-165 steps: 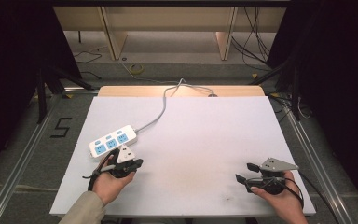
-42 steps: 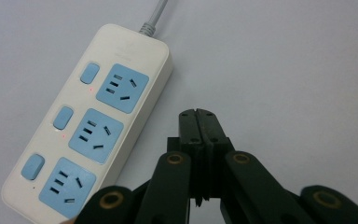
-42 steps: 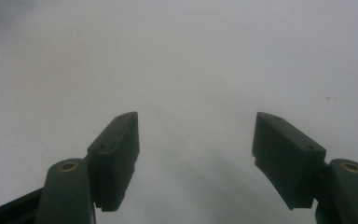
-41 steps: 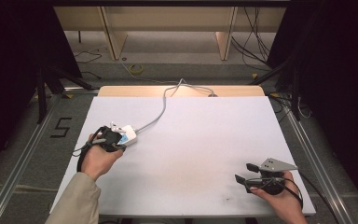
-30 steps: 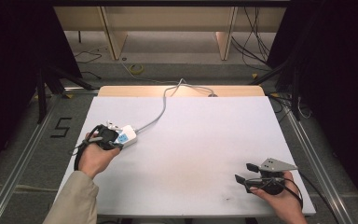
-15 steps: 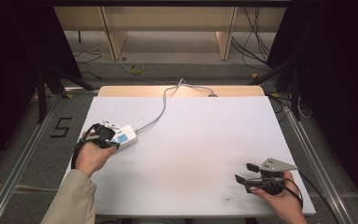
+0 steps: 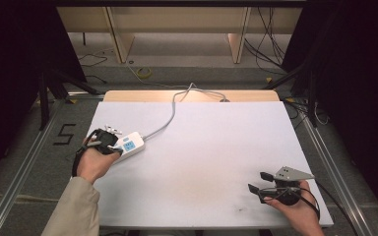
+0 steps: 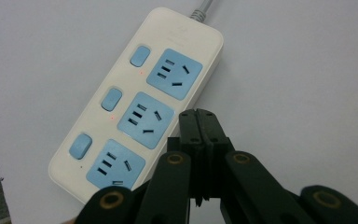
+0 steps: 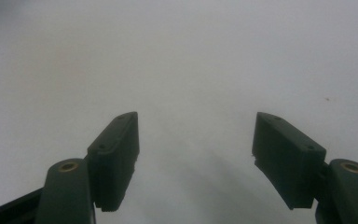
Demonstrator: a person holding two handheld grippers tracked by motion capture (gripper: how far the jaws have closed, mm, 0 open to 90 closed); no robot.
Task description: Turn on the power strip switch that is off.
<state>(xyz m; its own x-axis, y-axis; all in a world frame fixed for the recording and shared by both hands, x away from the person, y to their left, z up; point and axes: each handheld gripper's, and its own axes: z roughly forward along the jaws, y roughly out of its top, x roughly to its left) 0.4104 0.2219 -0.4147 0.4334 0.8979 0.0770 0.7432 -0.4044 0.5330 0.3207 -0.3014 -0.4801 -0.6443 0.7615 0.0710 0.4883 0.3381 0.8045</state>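
A cream power strip with three blue sockets and three blue switches lies at the left of the white table. Its grey cable runs off the far edge. My left gripper hangs over the strip's left end, hiding part of it. In the left gripper view the strip lies slanted, with small red lights by its two upper switches. There the left gripper is shut, with its tips over the strip's right edge beside the middle socket. My right gripper rests open at the front right, and its jaws hold nothing.
Metal rails run along both sides of the table. A "5" mark is on the floor at the left. Wooden shelving and loose cables lie beyond the far edge.
My left gripper travelled from the table's front up to the power strip and now covers its left end. In the last second it barely shifted. The right gripper stayed still.
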